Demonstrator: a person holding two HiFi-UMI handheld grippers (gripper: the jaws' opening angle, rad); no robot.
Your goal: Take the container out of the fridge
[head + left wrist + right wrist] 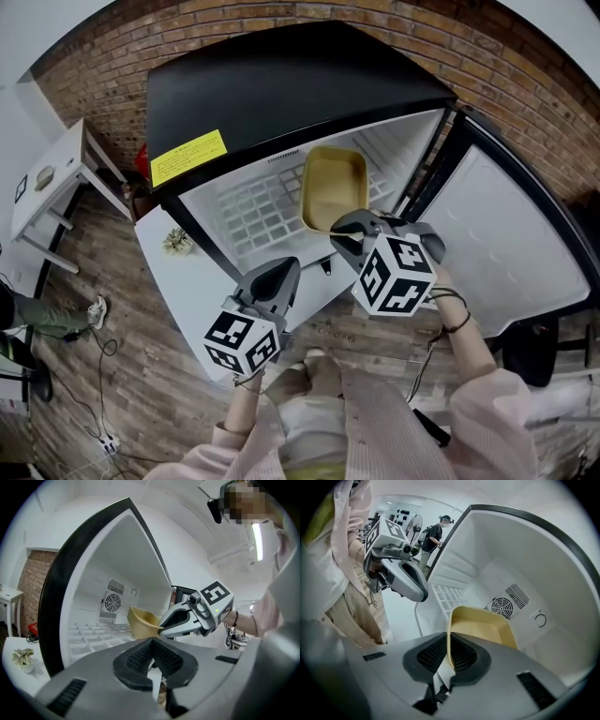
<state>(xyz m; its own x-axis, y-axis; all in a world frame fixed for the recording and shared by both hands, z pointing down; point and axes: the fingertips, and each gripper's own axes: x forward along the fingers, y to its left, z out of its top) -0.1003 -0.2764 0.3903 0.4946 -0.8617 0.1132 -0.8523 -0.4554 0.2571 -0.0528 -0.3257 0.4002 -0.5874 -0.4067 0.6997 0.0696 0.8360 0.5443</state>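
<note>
Right gripper [345, 231] angles downward, its jaws pinched on the container [333, 183] rim. Left gripper [284, 272] points roughly level just beside it, jaws together and empty.

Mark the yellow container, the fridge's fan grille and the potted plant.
yellow container [333, 183]: head view, on its inner floor.
fan grille [502, 605]: right gripper view, on the round vent's centre.
potted plant [22, 656]: left gripper view, on its leaves.
</note>
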